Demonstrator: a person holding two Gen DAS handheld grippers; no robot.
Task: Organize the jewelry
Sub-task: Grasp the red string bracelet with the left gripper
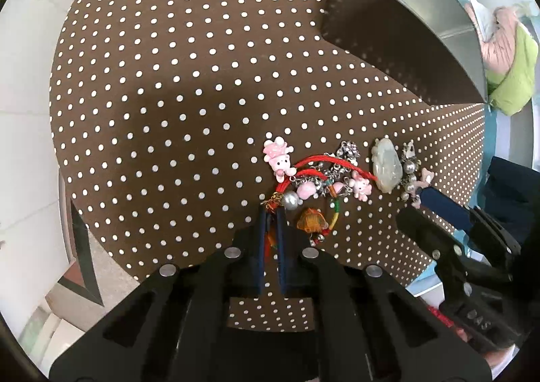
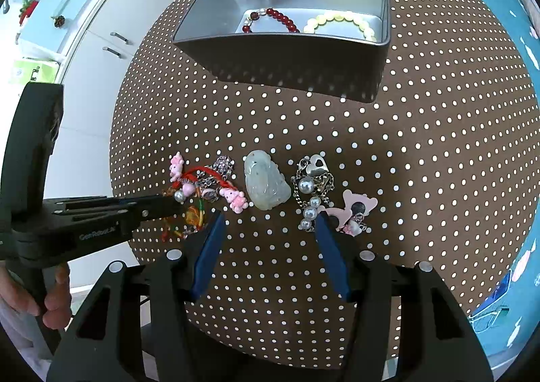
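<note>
A tangle of red cord (image 1: 317, 162) with pink bear charms, silver beads and an amber charm (image 1: 310, 220) lies on the dotted brown tablecloth (image 1: 168, 78). My left gripper (image 1: 272, 213) points down at its near end, jaws shut on a strand of the cord; the same gripper (image 2: 170, 203) enters the right wrist view from the left. To the right lie a pale jade pendant (image 2: 266, 183), a silver pearl chain (image 2: 312, 179) and a pink bear piece (image 2: 357, 206). My right gripper (image 2: 270, 223) stands open just short of the pendant, nothing between its fingers.
A grey metal tin (image 2: 280, 61) stands at the back of the table, holding a dark red bead bracelet (image 2: 273, 16) and a pale yellow one (image 2: 337, 19). White cabinets (image 2: 101, 44) are beyond the left edge. A hand (image 2: 50, 297) grips the left tool's handle.
</note>
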